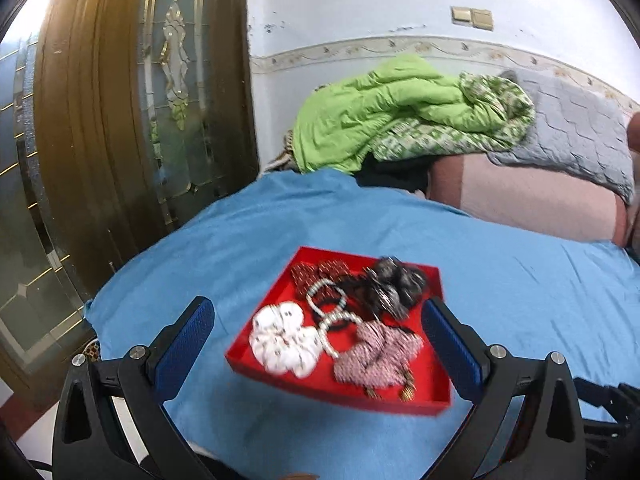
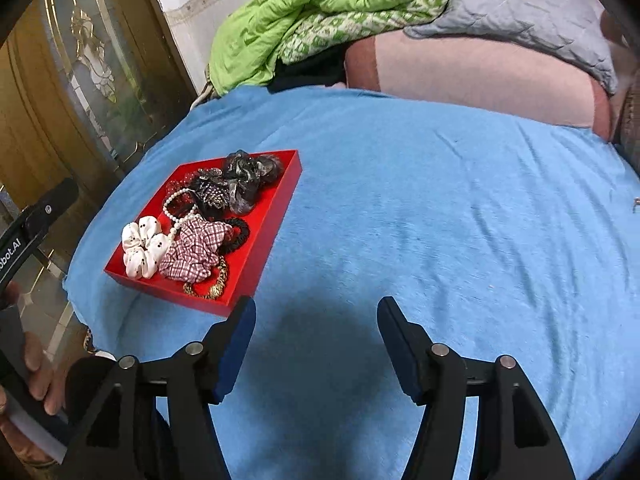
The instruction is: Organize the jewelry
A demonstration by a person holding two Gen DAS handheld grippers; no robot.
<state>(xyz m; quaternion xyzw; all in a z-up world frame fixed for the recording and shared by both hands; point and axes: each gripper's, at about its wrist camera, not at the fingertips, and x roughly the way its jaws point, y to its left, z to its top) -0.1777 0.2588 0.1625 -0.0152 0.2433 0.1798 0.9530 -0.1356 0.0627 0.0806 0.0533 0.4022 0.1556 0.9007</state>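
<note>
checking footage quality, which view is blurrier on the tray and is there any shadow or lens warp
Left wrist view: motion blur smears the red tray and white scrunchie. Right wrist view: tray contents sharper; a dark shadow lies on the blue cloth between the right gripper's open fingers. Both views: fisheye bends the edges, corners black.

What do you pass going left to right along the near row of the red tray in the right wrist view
white dotted scrunchie → red checked scrunchie → black hair tie, all inside the red tray.
</note>
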